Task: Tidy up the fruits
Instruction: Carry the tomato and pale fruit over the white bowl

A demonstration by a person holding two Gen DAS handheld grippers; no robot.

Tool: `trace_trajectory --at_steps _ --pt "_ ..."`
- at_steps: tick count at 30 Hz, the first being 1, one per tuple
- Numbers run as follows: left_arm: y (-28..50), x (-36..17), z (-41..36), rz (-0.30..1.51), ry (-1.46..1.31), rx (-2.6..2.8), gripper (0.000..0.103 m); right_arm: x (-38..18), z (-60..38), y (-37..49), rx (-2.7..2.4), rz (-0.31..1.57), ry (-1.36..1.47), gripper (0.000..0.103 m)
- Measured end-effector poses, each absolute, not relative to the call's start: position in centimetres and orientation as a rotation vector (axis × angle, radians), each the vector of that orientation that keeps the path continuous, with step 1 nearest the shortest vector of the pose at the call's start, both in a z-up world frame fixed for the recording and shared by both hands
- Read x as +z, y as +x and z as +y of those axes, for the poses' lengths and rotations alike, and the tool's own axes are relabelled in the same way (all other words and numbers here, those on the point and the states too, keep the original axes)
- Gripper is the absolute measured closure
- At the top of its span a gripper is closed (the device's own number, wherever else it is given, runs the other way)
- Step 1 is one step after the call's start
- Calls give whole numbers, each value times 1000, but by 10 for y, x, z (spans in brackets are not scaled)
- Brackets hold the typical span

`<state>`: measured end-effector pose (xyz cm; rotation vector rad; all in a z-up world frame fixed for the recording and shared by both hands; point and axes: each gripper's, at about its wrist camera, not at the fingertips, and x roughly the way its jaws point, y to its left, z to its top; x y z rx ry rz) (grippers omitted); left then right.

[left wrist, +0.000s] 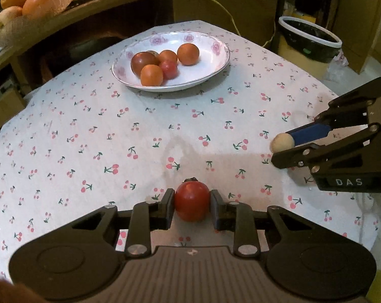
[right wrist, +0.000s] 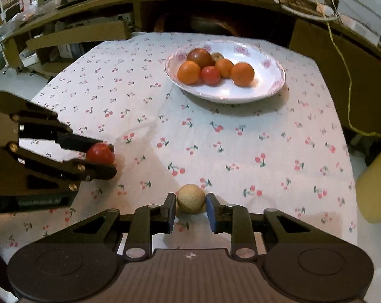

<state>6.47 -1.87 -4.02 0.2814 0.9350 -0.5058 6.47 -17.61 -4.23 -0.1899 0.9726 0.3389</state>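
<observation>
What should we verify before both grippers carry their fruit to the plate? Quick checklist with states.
1. Left gripper on the red fruit: fingers on both sides, ok.
2. Right gripper on the pale round fruit: fingers flank it, but firm contact cannot tell.
3. Fruits lifted off the tablecloth: cannot tell.
4. Plate has room: bare area on its right side beside the six fruits, ok.
5. Path to plate: only cloth between grippers and plate, ok.
6. Grippers apart from each other: gap visible in both views, ok.
</observation>
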Motion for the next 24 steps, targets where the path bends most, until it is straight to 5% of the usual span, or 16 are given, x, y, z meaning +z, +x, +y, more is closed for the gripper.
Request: trace_trajectory --at_steps 4,7,24 --pt "62 -39 -18 934 298 -481 67 -43 -181 61 328 967 -183 72" --pt "58 -35 -14 930 284 -469 64 -40 -184 58 325 963 -171 59" --pt "66 -36 -15 930 275 -453 59 -38 -194 49 317 961 -149 52"
